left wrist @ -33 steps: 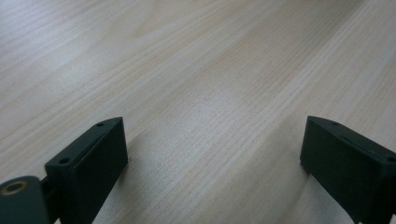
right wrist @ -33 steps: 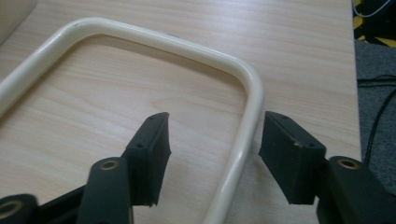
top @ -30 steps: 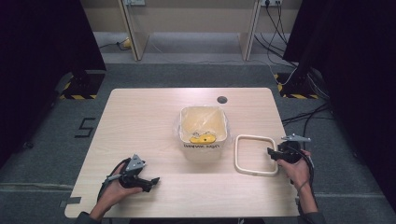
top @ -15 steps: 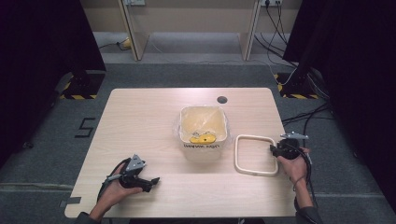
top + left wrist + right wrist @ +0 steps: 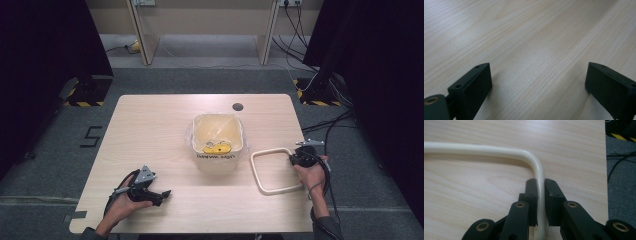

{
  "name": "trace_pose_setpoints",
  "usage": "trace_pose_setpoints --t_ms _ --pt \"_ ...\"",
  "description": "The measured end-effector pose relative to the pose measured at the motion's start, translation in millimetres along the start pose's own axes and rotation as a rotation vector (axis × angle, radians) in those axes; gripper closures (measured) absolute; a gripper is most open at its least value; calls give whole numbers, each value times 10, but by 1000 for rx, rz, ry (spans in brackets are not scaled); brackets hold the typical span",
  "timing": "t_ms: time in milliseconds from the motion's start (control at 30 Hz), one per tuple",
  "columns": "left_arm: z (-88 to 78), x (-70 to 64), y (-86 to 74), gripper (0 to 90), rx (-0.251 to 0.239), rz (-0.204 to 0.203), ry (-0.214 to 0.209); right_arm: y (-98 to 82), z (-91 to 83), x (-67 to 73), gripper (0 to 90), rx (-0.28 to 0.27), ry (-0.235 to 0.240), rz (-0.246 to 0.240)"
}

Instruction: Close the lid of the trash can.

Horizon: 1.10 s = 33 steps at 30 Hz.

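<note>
Right gripper point(image 5: 541, 195): jaws just closing, now clamped on the cream square ring point(image 5: 537, 168), one jaw on each side of its rod, just short of a rounded corner. In the right gripper view, rod runs up between the jaws, bends left at the corner and carries on across the top of the frame; lies flat on the table point(image 5: 474, 195).

High view: same right gripper point(image 5: 295, 159) at the right side of the ring point(image 5: 272, 172), right hand point(image 5: 311, 175) behind it, cable trailing off toward the table edge. Ring on the table point(image 5: 150, 125), near its right front part, just beside the cream bin point(image 5: 218, 145) and to the right of it; whether ring and bin touch, cannot tell. Bin upright at table centre, lined with a clear bag, something yellow point(image 5: 217, 148) at the bottom inside, dark lettering on the front wall.

Left gripper point(image 5: 162, 194): resting at the front left of the table in the left hand point(image 5: 125, 202), well apart from bin and ring. Left gripper view: jaws wide apart point(image 5: 537, 82), bare wood grain between them, nothing held.

Small dark round hole point(image 5: 238, 106) near the far edge of the table.
</note>
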<state>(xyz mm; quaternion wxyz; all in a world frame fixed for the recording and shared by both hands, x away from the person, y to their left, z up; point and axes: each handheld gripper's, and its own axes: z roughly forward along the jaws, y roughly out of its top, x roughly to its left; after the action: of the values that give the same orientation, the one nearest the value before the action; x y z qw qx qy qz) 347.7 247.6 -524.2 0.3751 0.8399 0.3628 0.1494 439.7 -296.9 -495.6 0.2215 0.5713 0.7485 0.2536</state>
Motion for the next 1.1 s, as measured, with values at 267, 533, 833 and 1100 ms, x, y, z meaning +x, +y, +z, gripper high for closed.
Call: trace_pose_setpoints --t_ms 267,533,833,1100 --pt "-2 4 5 62 5 3 -2 -10 7 -14 819 -18 15 -7" --pt "-32 1 21 142 6 -13 -20 16 -78 -42 818 -59 41 1" --pt "-41 4 37 147 -14 -61 -61 96 -283 -91 818 -125 63 -6" --pt "-103 -18 134 147 -81 -97 -70 228 -471 -106 818 -182 84 -15"
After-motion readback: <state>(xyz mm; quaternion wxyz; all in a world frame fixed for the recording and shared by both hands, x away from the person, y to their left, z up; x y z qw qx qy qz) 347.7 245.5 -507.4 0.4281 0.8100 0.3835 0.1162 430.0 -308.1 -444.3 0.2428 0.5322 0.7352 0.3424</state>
